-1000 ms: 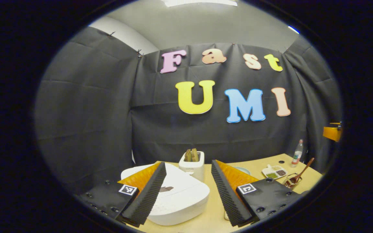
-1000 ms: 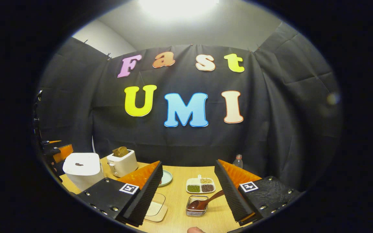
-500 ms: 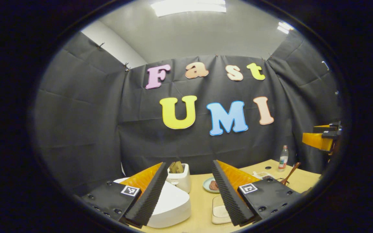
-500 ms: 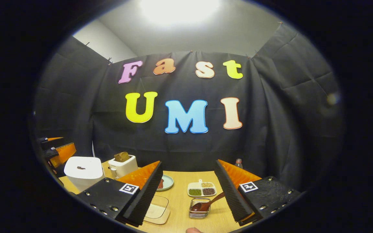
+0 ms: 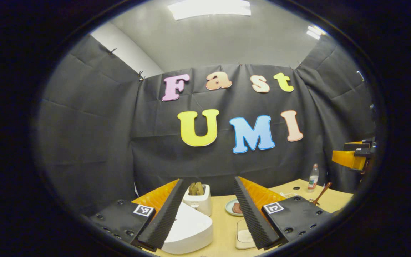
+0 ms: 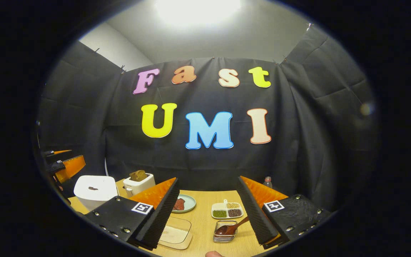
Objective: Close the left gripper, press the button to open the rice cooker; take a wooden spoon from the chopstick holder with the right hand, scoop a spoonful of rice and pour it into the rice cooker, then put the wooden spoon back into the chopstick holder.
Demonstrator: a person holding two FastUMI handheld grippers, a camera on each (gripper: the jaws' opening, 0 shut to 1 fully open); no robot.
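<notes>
- Both views tipped up a bit since before, so we see less table [image 6: 202, 228].
- Left gripper [image 5: 205, 214] gapes wide, holding nothing; rice cooker [image 5: 187, 228] sits between its fingers, lid down.
- Right gripper [image 6: 209, 214] also wide, empty; wooden spoon [image 6: 230, 227] in chopstick holder [image 6: 223, 232] between its fingers.

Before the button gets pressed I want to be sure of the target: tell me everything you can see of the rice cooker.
The rice cooker is a white, smooth, plastic-looking box with rounded corners. Its lid is shut, with a small dark mark on top. It stands upright on the wooden table, near the toaster. In the left gripper view it sits below the open left gripper. Nothing touches it.
</notes>
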